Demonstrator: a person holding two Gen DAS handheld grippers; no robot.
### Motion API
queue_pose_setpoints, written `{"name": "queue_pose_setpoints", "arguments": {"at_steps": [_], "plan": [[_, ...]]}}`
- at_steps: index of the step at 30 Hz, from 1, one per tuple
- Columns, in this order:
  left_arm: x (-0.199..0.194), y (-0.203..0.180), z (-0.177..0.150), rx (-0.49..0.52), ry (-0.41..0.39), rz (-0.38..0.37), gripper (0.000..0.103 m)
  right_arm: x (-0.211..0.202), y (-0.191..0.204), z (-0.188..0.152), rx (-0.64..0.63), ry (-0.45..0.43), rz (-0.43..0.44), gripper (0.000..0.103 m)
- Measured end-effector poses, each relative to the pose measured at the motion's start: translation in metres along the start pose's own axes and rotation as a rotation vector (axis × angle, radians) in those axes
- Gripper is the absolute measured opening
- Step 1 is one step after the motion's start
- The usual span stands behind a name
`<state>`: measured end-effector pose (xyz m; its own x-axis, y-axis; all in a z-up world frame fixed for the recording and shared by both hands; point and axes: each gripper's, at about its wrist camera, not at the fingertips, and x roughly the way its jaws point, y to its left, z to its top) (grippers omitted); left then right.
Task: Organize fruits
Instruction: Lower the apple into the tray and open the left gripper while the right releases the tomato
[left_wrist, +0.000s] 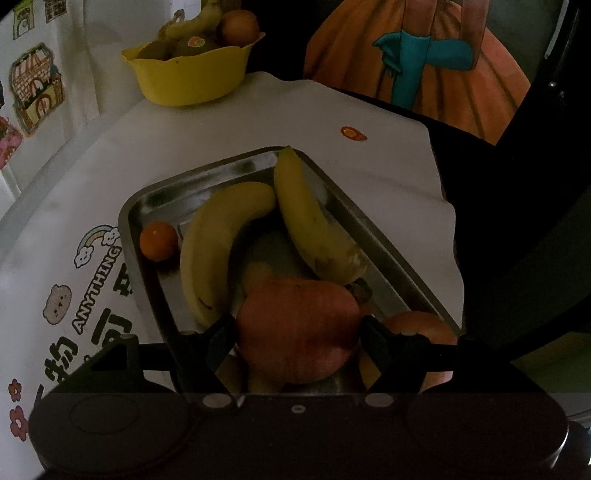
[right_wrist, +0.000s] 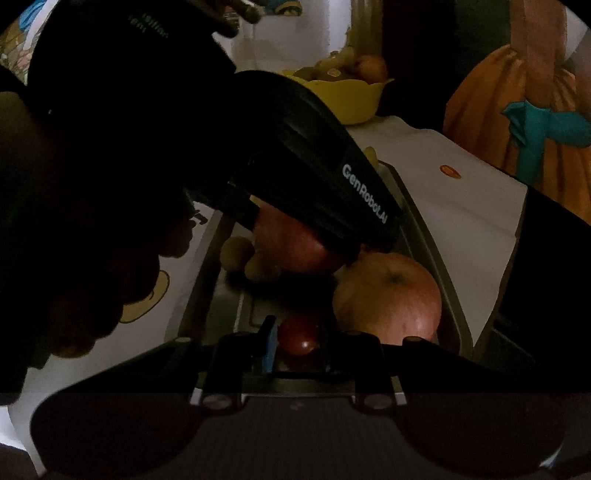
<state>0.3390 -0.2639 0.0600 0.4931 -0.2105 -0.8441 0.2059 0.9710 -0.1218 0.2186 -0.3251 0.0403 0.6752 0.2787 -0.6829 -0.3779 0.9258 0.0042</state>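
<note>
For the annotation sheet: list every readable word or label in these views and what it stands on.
"ANYTHING": on the white printed tablecloth, beside the metal tray.
"GenRoboAI": on the left hand-held gripper body, right wrist view.
Large characters below "ANYTHING": cut off, unreadable.
Small print at the right view's top left, fruit stickers: too blurred.

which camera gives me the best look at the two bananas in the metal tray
The left wrist view: both bananas lie in full sight in the tray. In the right wrist view the left gripper's body hides them, but for one yellow tip.
</note>
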Motion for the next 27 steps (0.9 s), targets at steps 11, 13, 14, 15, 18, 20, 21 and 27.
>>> {"name": "queue_pose_setpoints", "arguments": {"at_steps": [11,13,14,15,18,20,21,27], "plan": [[0.0009,0.0009,-0.0023,-0.007,-0.003,-0.002,0.075,0.0048,-0.0003,-0.0038,0.024,0.016,-0.008,0.034],[0.0009,0.0015,-0.0025,-0.009,-0.003,-0.004,0.075,0.0060,-0.0010,-0.0027,0.022,0.017,-0.007,0.035],[0.0008,0.0020,-0.0025,-0.011,-0.003,-0.005,0.075,0.0069,-0.0008,-0.0016,0.022,0.017,-0.007,0.036],[0.0008,0.0022,-0.0026,-0.013,-0.003,-0.006,0.075,0.0068,-0.0004,-0.0012,0.022,0.017,-0.007,0.036],[0.0008,0.0025,-0.0029,-0.015,-0.003,-0.007,0.075,0.0071,-0.0010,-0.0012,0.024,0.017,-0.007,0.038],[0.0008,0.0029,-0.0030,-0.017,-0.004,-0.008,0.075,0.0076,-0.0001,-0.0012,0.028,0.017,-0.010,0.039],[0.0007,0.0033,-0.0028,-0.017,-0.004,-0.009,0.075,0.0076,0.0010,-0.0011,0.030,0.016,-0.012,0.039],[0.0006,0.0030,-0.0036,-0.007,-0.005,-0.007,0.076,0.0075,0.0047,-0.0035,0.053,0.006,-0.011,0.052]]}}
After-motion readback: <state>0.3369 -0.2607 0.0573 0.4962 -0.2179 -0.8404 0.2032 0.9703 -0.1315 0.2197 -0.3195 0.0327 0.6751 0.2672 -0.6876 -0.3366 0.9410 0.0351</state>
